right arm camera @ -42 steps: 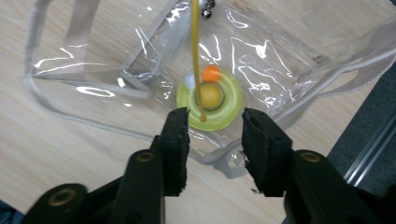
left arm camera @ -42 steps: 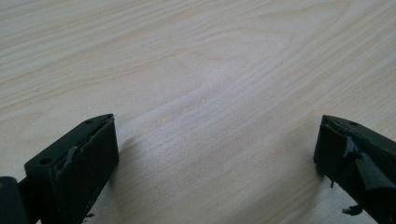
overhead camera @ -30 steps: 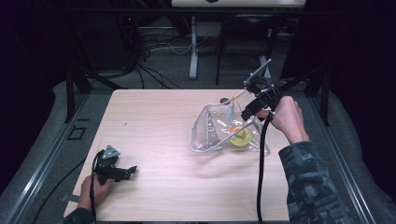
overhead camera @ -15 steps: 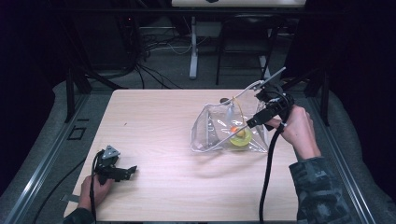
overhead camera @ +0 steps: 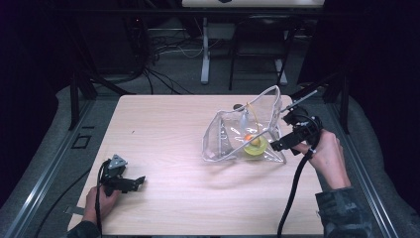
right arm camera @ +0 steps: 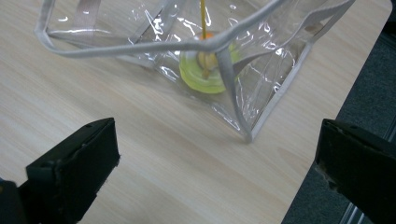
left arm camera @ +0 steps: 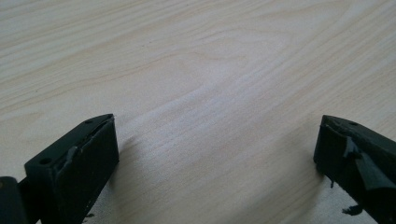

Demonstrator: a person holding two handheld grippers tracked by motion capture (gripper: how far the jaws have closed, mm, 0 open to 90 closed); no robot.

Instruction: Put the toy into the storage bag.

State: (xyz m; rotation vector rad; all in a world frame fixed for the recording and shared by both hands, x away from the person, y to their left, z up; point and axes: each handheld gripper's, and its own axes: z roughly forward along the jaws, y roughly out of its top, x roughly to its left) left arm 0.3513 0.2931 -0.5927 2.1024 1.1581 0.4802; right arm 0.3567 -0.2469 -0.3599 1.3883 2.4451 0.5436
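From above: a clear plastic bag (overhead camera: 245, 136) with white trim stands on the right half of the wooden bench (overhead camera: 163, 129), its mouth gaping upward, a yellow-green disc (overhead camera: 256, 147) and a small orange piece lying on its floor. The right tool (overhead camera: 278, 144), jaws apart and empty, hovers just beside the bag's near right corner, apparently placed to work on the bag's edge or contents. The left tool (overhead camera: 141, 180) rests well apart at the bench's near left, likely parked while the other hand works.

Left gripper view: both black jaws stand wide over bare wood grain (left arm camera: 210, 93), nothing between them, consistent with a hand waiting its turn.

Right gripper view: the jaws are spread wide and hold nothing, aimed at the bag (right arm camera: 116, 32) from the bench's edge side. The disc (right arm camera: 205, 74) sits behind the bag's front seam, a thin yellow rod (right arm camera: 203, 18) rising from it. The bag's stiff trim seems to keep it open for access.
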